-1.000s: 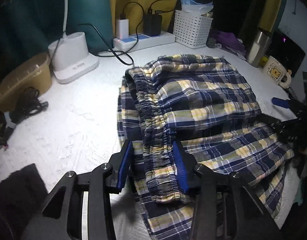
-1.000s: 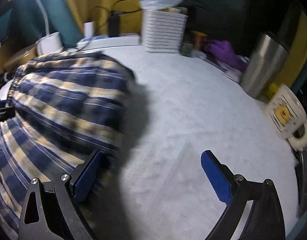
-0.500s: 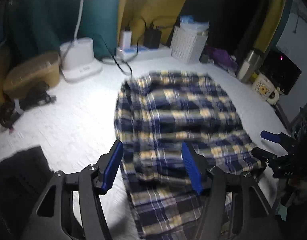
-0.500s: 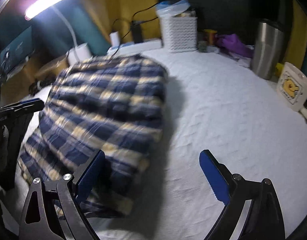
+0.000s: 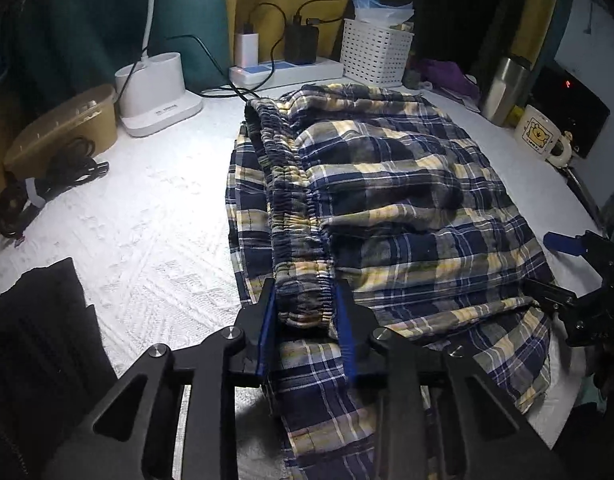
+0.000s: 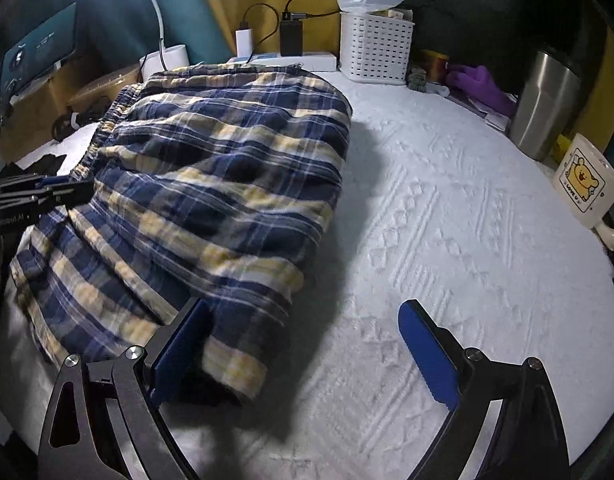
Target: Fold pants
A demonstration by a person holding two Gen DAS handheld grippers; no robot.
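Observation:
The blue, yellow and white plaid pants (image 5: 387, 208) lie folded over on the white textured cover (image 5: 155, 240). Their gathered elastic waistband (image 5: 295, 216) runs from the far edge toward me. My left gripper (image 5: 305, 320) has its blue pads on both sides of the waistband's near end, shut on it. In the right wrist view the pants (image 6: 211, 184) fill the left half. My right gripper (image 6: 303, 344) is open wide; its left pad (image 6: 183, 344) touches the near corner of the cloth, its right pad (image 6: 427, 356) is over bare cover.
Along the back stand a white lamp base (image 5: 155, 96), a power strip with chargers (image 5: 287, 68) and a white basket (image 5: 375, 56). A steel tumbler (image 6: 543, 100) and a bear mug (image 6: 587, 184) stand at right. A brown tub (image 5: 63, 132) and dark cloth (image 5: 39, 340) lie at left.
Half a second ago my left gripper was raised, open and clear of the pants; now it is low again and closed around the waistband end. The right gripper stayed open by the cloth corner.

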